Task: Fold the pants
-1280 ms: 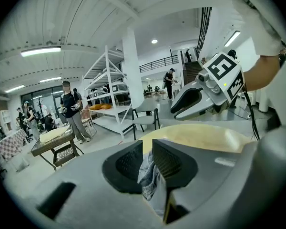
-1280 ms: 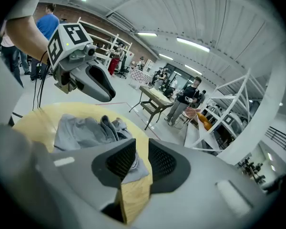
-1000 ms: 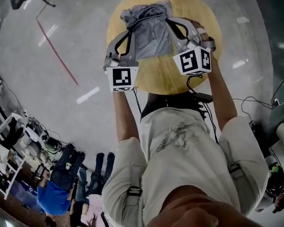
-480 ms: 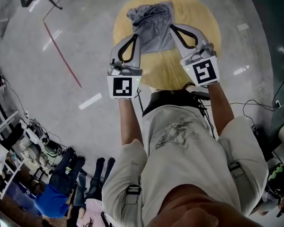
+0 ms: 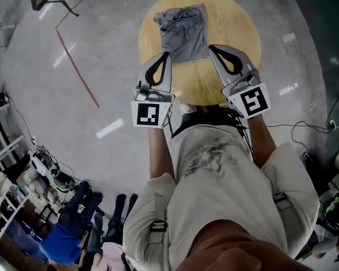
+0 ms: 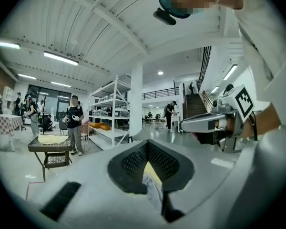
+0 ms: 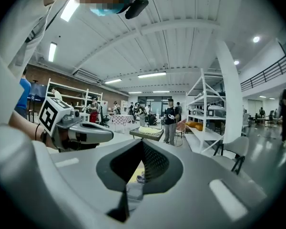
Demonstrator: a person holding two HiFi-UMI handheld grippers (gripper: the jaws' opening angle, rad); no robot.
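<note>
**Head view.** The left gripper (image 5: 168,54) and right gripper (image 5: 210,47) cover part of the near rim of the round surface (image 5: 237,21). Their tips overlap the near corners of the pants (image 5: 183,30), and contact with the cloth cannot be judged from above. The pants lie on the far half of the surface as a crumpled grey trapezoid, bunched at the far-left end. The surface is pale, matt wood. Each gripper is smooth grey plastic with a teardrop opening. Each also carries a black-and-white marker cube (image 5: 148,113) that hides the hand.

**Left gripper view.** The jaws are closed together at the tips, and their inner faces are black and finely meshed. The slit behind the tips shows a yellow sliver of surface and a pale scrap too small to identify. White shelving (image 6: 109,111) stands far off, its contents indistinct.

**Right gripper view.** The jaws are likewise pressed together. The opening shows a yellow sliver and a grey patch, hard to make out. The left gripper appears at the left, partly cut off by a sleeve.
</note>
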